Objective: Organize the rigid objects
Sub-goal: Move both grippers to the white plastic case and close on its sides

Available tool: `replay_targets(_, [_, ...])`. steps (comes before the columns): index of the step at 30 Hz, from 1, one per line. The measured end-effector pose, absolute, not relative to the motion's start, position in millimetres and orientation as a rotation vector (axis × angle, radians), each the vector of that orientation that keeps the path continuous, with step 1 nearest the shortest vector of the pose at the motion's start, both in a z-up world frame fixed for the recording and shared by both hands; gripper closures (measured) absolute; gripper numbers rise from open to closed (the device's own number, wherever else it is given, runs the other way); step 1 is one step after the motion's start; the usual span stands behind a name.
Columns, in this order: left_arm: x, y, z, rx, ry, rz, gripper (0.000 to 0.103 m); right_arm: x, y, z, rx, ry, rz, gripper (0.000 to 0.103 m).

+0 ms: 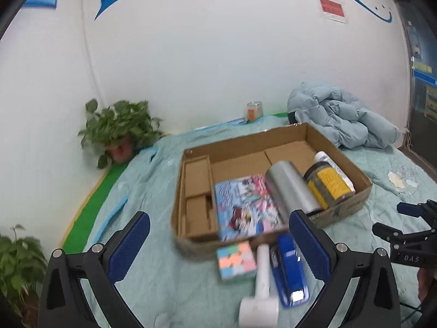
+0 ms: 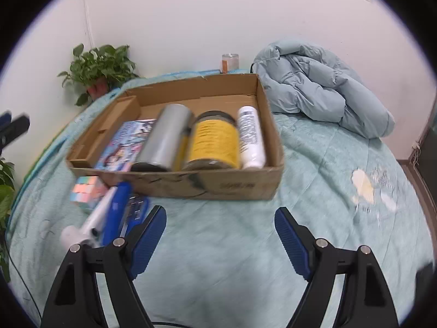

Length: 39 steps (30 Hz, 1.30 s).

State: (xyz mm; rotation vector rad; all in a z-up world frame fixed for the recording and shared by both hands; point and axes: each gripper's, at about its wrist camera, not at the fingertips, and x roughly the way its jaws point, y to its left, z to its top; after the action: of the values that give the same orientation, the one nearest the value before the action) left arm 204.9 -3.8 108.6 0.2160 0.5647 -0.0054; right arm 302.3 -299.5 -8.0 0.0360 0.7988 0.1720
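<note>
A: Biggest thing first: what carries it all?

B: A bed (image 2: 218,246) with a pale green quilt. On it sits a cardboard box (image 2: 240,186), and a bundled blue jacket (image 2: 322,93) lies toward the far right corner of the bed.

A: And inside the box?

B: Along its near wall, left to right: a picture book (image 2: 123,145) lying flat, a silver can (image 2: 164,139), a yellow-labelled jar (image 2: 215,142), and a white bottle (image 2: 251,139), all on their sides.

A: What's not yet in?

B: Just outside the box's near left corner, on the quilt: a pastel puzzle cube (image 1: 236,259), a white mallet (image 1: 260,287) and a blue stapler (image 1: 291,270), packed side by side.

A: The grippers?

B: The left hand-held gripper (image 1: 218,248) is spread wide and empty, above those three. The right hand-held gripper (image 2: 220,235) is open too, holding nothing, over bare quilt.

A: Risks?

B: I'd guess the crowding: closing on one could catch its neighbour. The soft quilt may let things tip, and the can could roll if the box gets nudged.
</note>
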Motion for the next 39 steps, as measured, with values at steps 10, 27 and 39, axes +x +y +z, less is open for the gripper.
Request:
replay_targets(10, [128, 84, 10, -0.167, 0.855, -0.062, 0.001, 227, -233, -18, 0.007, 0.799, 0.422, 0.021])
replay_targets(27, [125, 78, -97, -0.360, 1.091, -0.297, 0.020, 205, -149, -83, -0.064, 0.957, 0.811, 0.025])
replay_targets(39, [154, 74, -94, -0.442, 1.121, -0.408, 0.028, 196, -133, -87, -0.147, 0.908, 0.839, 0.035])
